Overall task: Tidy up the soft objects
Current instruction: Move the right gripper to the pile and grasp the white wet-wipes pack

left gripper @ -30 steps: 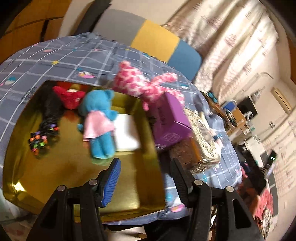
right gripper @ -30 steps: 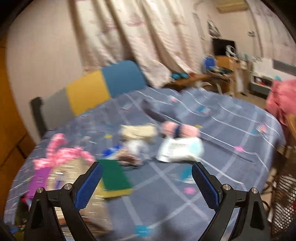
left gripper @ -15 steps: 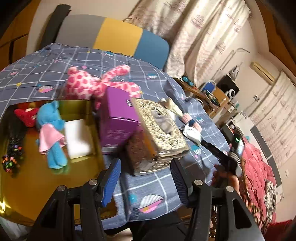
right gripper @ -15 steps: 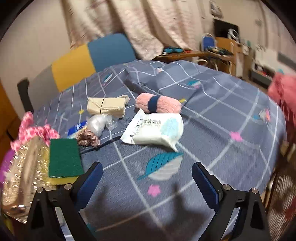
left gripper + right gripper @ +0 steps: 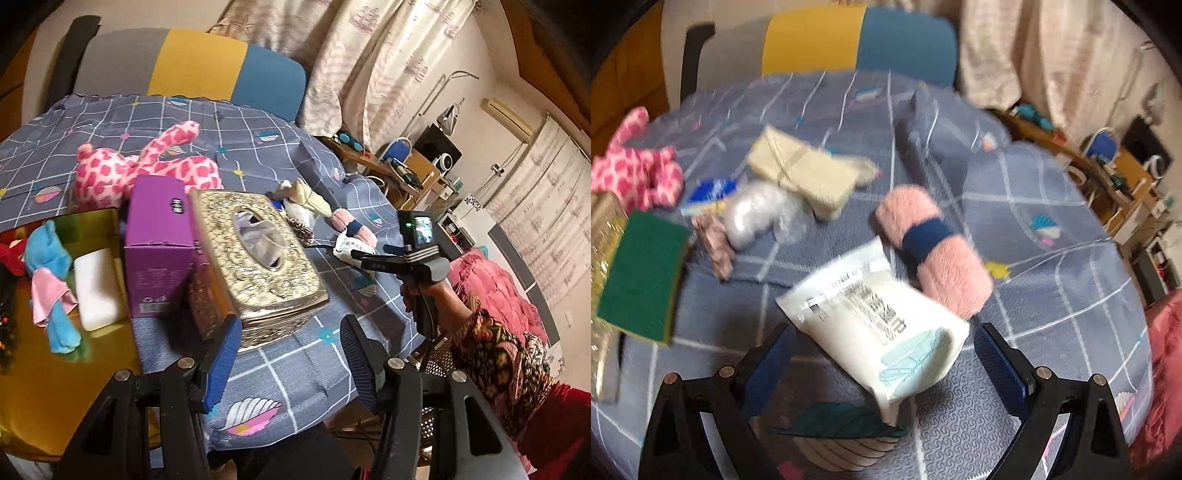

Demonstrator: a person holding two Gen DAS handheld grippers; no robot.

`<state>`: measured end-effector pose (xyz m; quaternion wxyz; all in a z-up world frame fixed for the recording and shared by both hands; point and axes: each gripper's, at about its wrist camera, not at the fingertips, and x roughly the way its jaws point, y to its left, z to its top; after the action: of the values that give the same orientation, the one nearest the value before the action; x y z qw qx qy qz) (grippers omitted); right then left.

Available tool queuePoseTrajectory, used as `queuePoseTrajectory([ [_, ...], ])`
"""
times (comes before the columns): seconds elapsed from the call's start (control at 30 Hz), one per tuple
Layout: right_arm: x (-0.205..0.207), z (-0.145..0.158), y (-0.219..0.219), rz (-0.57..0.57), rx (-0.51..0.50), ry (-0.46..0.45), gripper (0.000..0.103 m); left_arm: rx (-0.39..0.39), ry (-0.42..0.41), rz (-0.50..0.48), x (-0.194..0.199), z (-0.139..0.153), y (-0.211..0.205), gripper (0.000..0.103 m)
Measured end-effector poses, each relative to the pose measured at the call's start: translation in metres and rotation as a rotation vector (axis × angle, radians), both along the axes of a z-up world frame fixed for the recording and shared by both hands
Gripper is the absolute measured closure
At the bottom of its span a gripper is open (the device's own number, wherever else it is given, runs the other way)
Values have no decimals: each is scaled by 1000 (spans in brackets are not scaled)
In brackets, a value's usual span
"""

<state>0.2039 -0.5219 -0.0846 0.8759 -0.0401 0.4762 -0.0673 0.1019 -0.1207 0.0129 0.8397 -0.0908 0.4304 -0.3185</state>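
Now wipes pack [image 5: 882, 332] between spread right gripper [image 5: 886, 358] jaws, untouched.

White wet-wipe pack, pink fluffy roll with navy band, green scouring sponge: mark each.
White wet-wipe pack [image 5: 875, 325], right wrist view, middle of printed face.
Pink fluffy roll with navy band [image 5: 929, 240], right wrist view, on the band.
Green scouring sponge [image 5: 642, 273], right wrist view, green top face.

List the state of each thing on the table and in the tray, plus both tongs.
Left tongs: open, empty.
Right tongs: open, straddling the wet wipes pack.
Tissue box: tissue poking out.
Blue teddy: lying in the gold tray.
Pink plush: lying on the tablecloth.
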Motion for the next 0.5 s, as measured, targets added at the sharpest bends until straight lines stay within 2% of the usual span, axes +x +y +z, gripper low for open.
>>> queuePoseTrajectory([
  [0.13,4,-15,-7,11,-8,50,5,11,8,-21,3,0,-16,47],
  [0.27,4,-26,-13,1,35,62,5,25,19,-40,4,-4,-28,47],
  [0.43,1,-33,-22,-48,133,21,5,33,46,-58,5,-10,-39,47],
  [0.5,-2,-34,-22,-58,138,-3,9,38,50,-62,5,-11,-43,47],
])
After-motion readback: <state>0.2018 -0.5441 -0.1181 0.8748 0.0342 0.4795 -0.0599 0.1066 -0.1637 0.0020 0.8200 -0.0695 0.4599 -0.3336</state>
